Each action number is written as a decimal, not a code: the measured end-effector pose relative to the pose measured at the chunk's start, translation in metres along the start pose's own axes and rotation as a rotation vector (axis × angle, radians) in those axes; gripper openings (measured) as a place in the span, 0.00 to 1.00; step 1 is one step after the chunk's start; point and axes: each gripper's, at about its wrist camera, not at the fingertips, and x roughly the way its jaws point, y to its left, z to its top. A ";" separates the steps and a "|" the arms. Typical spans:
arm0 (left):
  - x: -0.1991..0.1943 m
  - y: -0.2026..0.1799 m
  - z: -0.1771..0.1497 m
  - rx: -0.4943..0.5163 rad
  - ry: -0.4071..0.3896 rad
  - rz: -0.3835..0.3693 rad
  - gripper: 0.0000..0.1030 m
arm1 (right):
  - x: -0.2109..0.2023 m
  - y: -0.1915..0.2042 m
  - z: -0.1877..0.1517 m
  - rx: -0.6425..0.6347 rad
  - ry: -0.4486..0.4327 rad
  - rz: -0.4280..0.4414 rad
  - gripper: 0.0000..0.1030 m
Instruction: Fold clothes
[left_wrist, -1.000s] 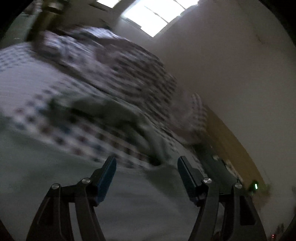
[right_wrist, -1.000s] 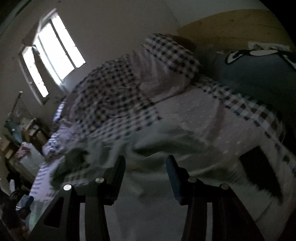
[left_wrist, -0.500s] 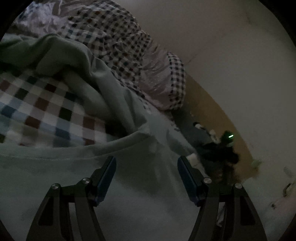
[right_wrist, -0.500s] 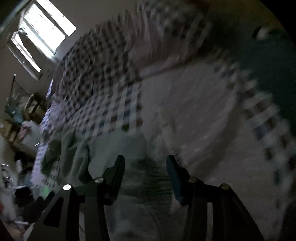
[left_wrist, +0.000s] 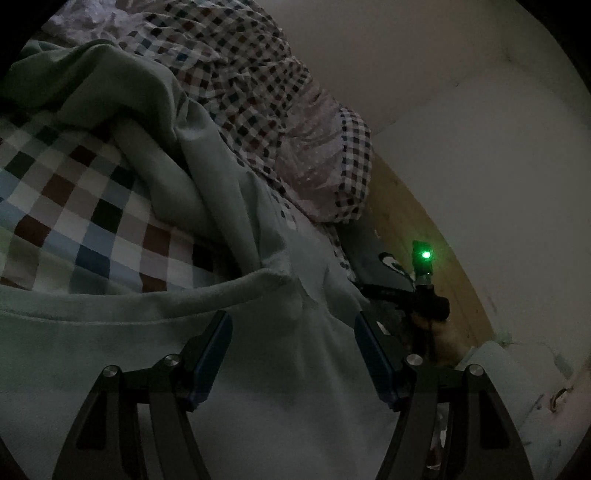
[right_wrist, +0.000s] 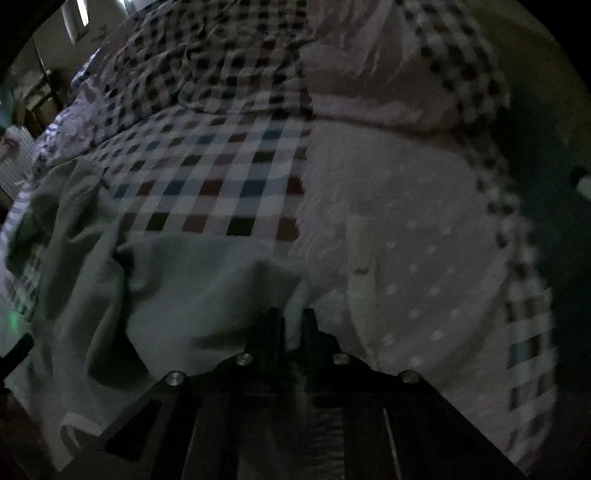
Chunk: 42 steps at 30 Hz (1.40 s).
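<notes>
Green garment lies crumpled on the checked bedcover. Your right tool is closing on a thin corner fold; it may slip. Your left tool hovers released above the garment.

One pale green garment lies rumpled on one bed, over one checked bedspread. Two claws show: the left claw and the right claw. One checked pillow sits further back, possibly with more behind in the dimness. One green indicator light glows.
</notes>
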 end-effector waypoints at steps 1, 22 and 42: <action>-0.002 0.000 0.001 0.000 -0.006 -0.002 0.71 | -0.013 0.000 0.004 0.000 -0.057 -0.035 0.09; 0.001 -0.017 -0.007 0.075 0.006 0.013 0.69 | -0.040 -0.058 0.016 0.206 -0.167 -0.144 0.27; 0.083 -0.034 0.047 0.223 0.113 0.114 0.74 | 0.047 -0.130 -0.041 0.503 0.055 0.289 0.71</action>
